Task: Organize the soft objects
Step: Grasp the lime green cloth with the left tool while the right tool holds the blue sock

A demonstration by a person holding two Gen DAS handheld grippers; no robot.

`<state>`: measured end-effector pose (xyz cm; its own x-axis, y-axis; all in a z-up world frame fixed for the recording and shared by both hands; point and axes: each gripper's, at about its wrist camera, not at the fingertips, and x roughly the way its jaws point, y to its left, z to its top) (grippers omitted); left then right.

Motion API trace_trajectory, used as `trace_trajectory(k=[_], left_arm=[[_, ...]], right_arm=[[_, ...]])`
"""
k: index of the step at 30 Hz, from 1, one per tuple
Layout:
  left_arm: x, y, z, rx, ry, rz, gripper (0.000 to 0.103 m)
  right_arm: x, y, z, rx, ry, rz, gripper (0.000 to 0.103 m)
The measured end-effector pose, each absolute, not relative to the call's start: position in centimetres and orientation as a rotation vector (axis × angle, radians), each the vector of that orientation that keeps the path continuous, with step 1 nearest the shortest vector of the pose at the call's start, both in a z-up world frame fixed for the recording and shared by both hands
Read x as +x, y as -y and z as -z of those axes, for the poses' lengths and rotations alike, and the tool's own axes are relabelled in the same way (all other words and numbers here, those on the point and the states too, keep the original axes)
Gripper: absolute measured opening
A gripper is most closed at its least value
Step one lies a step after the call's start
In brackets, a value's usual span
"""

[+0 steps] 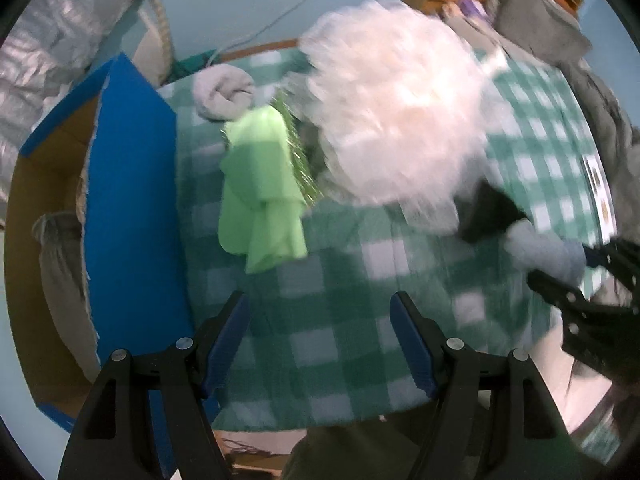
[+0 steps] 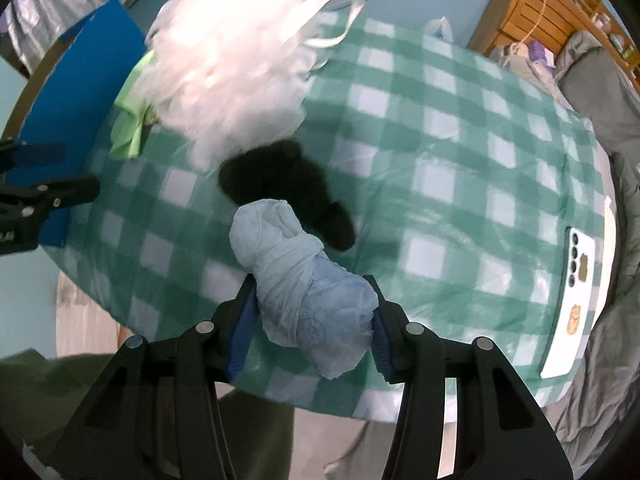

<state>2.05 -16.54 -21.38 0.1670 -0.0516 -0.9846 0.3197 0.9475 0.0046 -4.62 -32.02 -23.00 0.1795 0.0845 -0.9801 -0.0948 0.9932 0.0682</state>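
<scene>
We see our right gripper clamped on a pale blue knotted cloth bundle, its blue pads pressing both sides of the bundle, which sits lifted above the near edge of the table covered in a green-and-white checked cloth. Just beyond the bundle lies a black fuzzy soft item, touching a white fluffy mesh puff with a looped white ribbon, toward the far left corner. Our left gripper hangs over the table's near left part with its jaws spread wide and nothing between them. Past it lies a light green folded cloth, and behind that a grey rolled sock. A blue-walled cardboard box stands against the table's left edge. A white phone lies along the right edge.
</scene>
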Motion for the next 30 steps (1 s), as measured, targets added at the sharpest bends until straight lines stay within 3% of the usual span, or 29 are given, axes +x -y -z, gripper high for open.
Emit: trace_trajectory(k=[12, 25, 30], left_arm=[[8.6, 13.2, 21.7, 0.009, -1.381, 0.178, 0.076], [10.9, 14.9, 24.5, 0.025, -1.429, 0.136, 0.076], [11.3, 14.7, 25.6, 0.026, -1.465, 0.136, 0.050]], right_arm=[[-0.4, 34.3, 21.0, 0.078, -1.315, -0.106, 0.049], [0.1, 33.9, 20.2, 0.114, -1.301, -0.092, 0.049], [0.3, 33.8, 20.2, 0.117, -1.305, -0.090, 0.049]])
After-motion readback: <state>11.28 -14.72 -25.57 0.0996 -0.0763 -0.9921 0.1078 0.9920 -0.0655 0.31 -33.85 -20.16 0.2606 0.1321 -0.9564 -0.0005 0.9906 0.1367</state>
